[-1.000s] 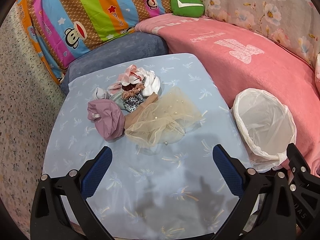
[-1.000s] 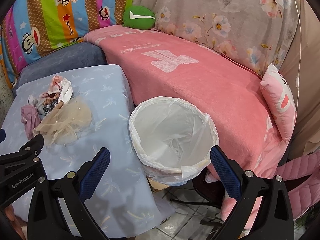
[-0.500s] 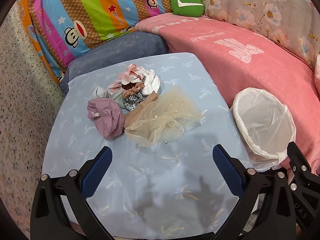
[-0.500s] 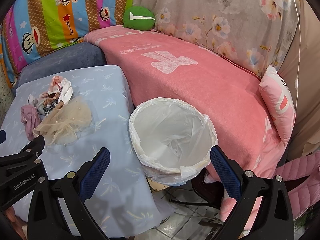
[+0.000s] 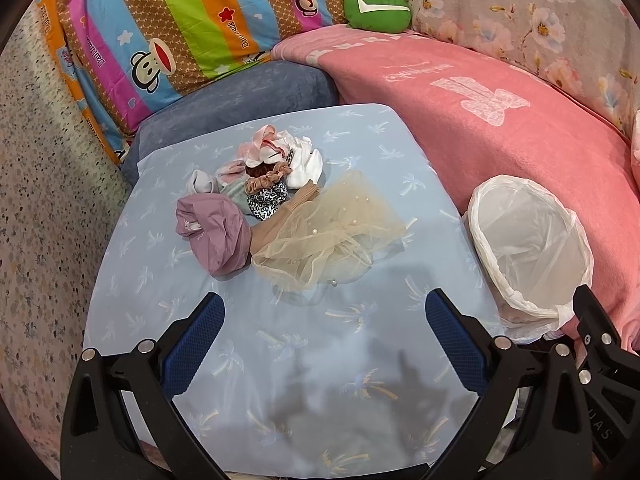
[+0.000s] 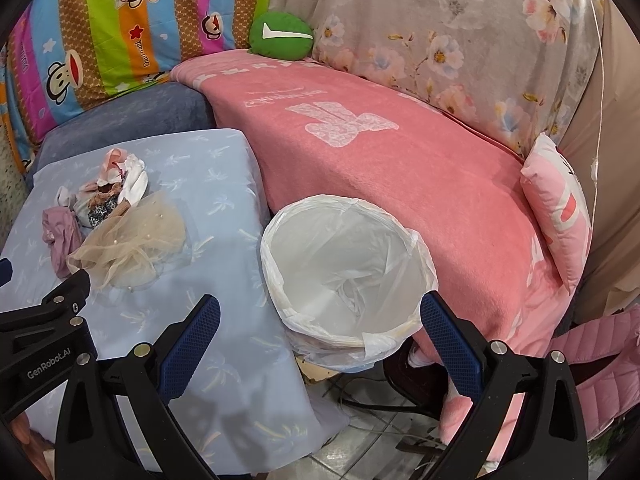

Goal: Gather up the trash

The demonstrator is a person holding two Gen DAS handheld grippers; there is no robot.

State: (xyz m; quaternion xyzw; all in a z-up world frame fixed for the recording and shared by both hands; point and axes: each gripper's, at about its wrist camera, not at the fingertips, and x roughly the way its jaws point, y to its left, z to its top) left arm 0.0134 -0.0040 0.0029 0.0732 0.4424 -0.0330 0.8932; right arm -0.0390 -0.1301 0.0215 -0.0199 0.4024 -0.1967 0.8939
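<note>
A heap of fabric scraps lies on the light blue table point(image 5: 280, 352): a beige tulle piece with pearls point(image 5: 332, 236), a mauve cloth point(image 5: 220, 236), white and pink pieces point(image 5: 280, 152) and scrunchies point(image 5: 266, 194). The heap also shows in the right wrist view point(image 6: 120, 224). A white-lined trash bin point(image 5: 524, 256) point(image 6: 344, 264) stands at the table's right edge. My left gripper point(image 5: 324, 340) is open and empty, above the table just short of the tulle. My right gripper point(image 6: 320, 344) is open and empty, over the bin's near rim.
A pink blanket covers the sofa point(image 6: 400, 152) behind the bin. A grey-blue cushion point(image 5: 240, 92) sits behind the table. A striped monkey-print cover point(image 5: 180, 20) and a green cushion point(image 5: 378, 10) lie at the back. A pink pillow point(image 6: 560, 216) is at right. Tiled floor point(image 6: 380, 448) is below the bin.
Both grippers have crept slightly forward; the view is almost the same. Nothing was taken hold of.
</note>
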